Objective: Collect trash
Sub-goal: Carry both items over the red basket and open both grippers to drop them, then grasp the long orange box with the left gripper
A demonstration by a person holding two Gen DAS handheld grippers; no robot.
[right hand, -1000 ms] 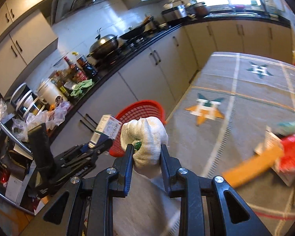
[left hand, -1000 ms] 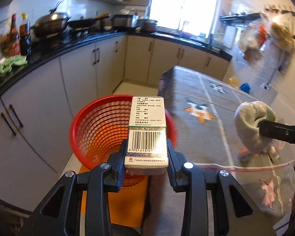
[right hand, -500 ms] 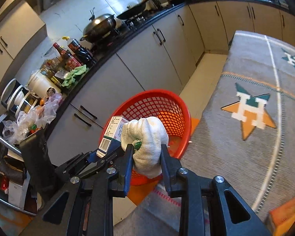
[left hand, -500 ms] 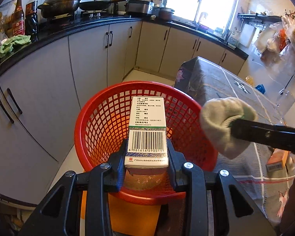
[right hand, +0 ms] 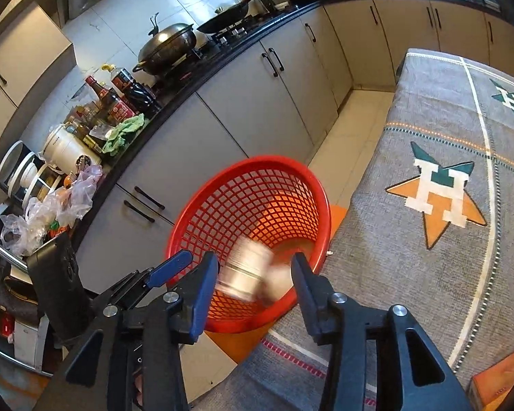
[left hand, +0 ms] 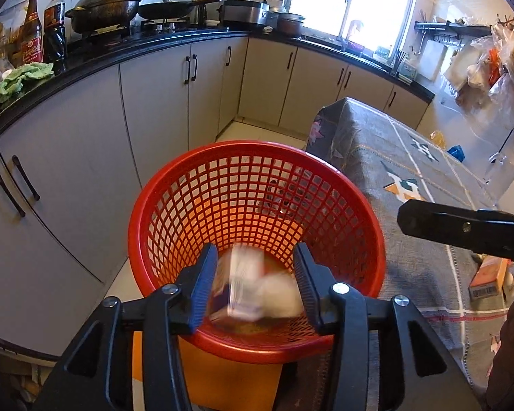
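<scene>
Both cams ride on the grippers, tilted down, close above the red basket point(left hand: 257, 205); the left wrist view faces the far window with the grey table point(left hand: 411, 178) at 3 o'clock; the right wrist view looks from over the table's edge toward the counter point(right hand: 195, 78) at 10 o'clock; shared: basket, cabinets, stove, tablecloth; each cam catches the other gripper at its frame edge.

Left gripper point(left hand: 255, 281) pitched downward, jaws opening, blue-lined pads clear of any grip, right gripper point(right hand: 255, 281) pitched downward likewise, jaws opening, nothing clamped, right gripper positioned to the right of the left, fingers converging toward one point
</scene>
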